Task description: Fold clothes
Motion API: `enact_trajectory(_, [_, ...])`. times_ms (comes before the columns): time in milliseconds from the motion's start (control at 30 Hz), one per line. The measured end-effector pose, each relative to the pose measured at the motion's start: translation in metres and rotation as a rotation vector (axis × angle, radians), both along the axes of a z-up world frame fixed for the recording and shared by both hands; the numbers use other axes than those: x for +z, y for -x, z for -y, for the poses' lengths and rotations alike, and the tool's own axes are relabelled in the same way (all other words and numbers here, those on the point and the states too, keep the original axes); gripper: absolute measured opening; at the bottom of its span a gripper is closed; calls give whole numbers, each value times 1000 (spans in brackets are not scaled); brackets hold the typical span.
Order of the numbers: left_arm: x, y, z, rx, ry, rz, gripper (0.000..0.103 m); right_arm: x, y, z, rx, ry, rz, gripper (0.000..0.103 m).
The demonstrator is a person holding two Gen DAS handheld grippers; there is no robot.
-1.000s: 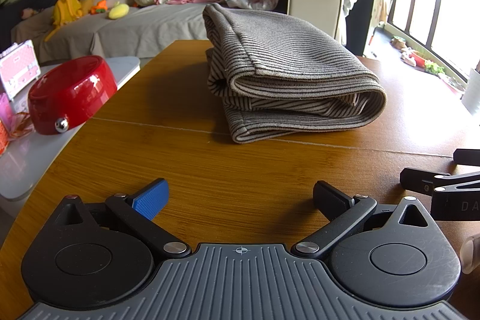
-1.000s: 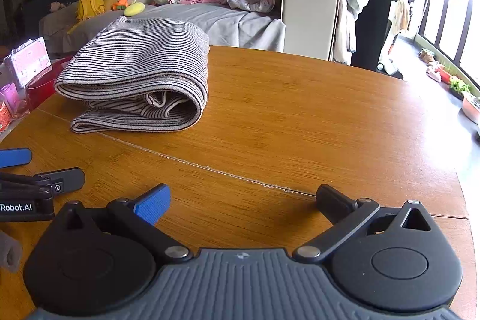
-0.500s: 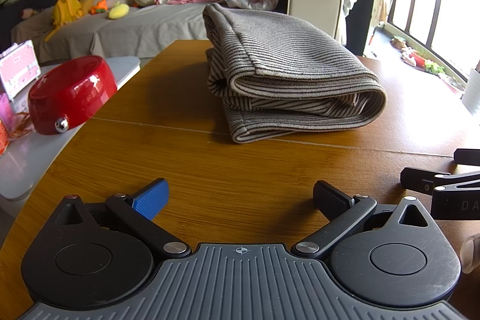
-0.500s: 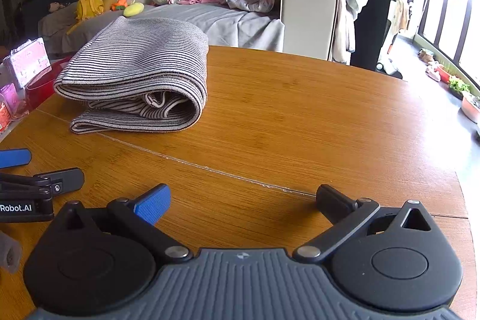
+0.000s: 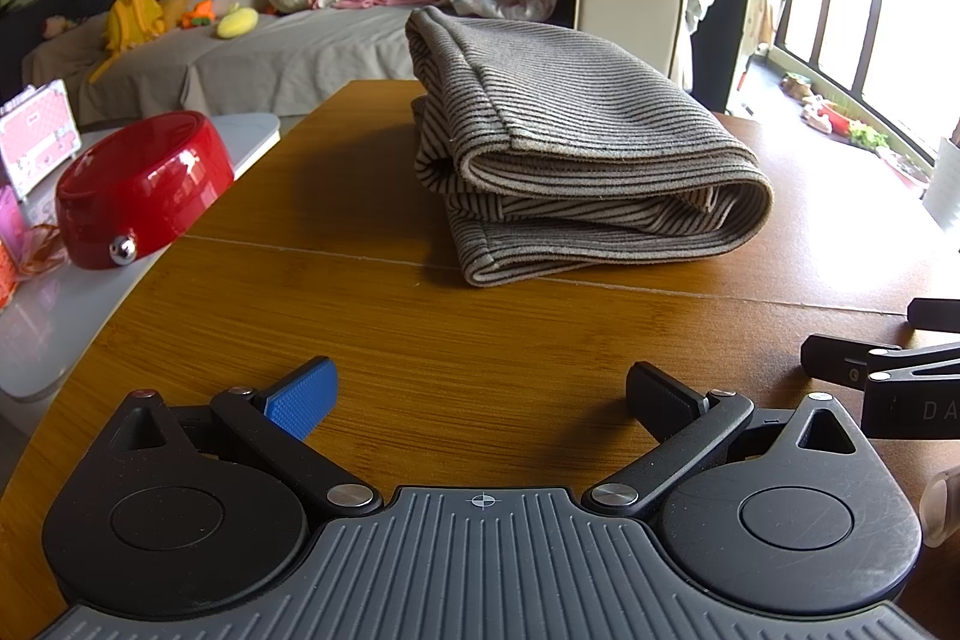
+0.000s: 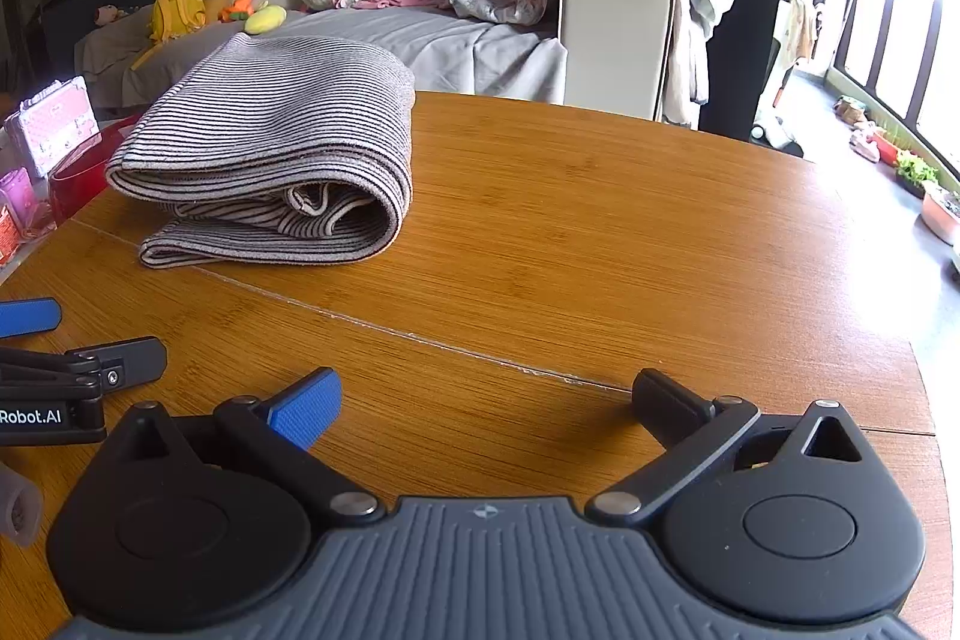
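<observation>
Both tongs, left [image 5: 480, 394] and right [image 6: 486, 397], sit spread wide and empty on the near counter [image 6: 600, 232], the folded top [image 5: 576, 148] lying farther back, looking soft, light and floppy, so I'd pinch its rolled near edge.

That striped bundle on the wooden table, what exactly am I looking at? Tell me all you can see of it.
The striped garment is a soft knit in grey-beige with thin dark stripes. It is folded into a thick stack of several layers, with a rounded fold on its right side and hemmed edges facing the cameras. It lies flat on the wooden table, just beyond the table's seam. Nothing else touches it; both grippers' fingers are open and well short of it.
</observation>
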State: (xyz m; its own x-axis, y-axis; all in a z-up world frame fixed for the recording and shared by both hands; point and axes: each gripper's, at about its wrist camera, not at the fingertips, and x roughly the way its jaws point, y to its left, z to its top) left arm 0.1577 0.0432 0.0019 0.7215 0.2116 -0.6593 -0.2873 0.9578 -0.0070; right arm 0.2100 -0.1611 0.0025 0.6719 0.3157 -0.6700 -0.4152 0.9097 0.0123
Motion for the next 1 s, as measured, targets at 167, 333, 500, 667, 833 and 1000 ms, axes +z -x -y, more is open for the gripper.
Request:
enact_trajectory(167, [0, 0, 0, 0, 0, 0, 103, 0, 0, 0, 0, 0, 0, 103])
enact_trajectory(333, [0, 0, 0, 0, 1, 1, 103, 0, 0, 0, 0, 0, 0, 103])
enact_trajectory(500, [0, -1, 1, 0, -1, -1, 103, 0, 1, -1, 0, 0, 0, 103])
enact_trajectory(667, [0, -1, 2, 0, 1, 1, 103, 0, 1, -1, -1, 0, 0, 103])
enact_trajectory(833, [0, -1, 2, 0, 2, 1, 103, 0, 2, -1, -1, 0, 0, 103])
enact_trajectory(1000, [0, -2, 2, 0, 2, 2, 103, 0, 2, -2, -1, 0, 0, 103])
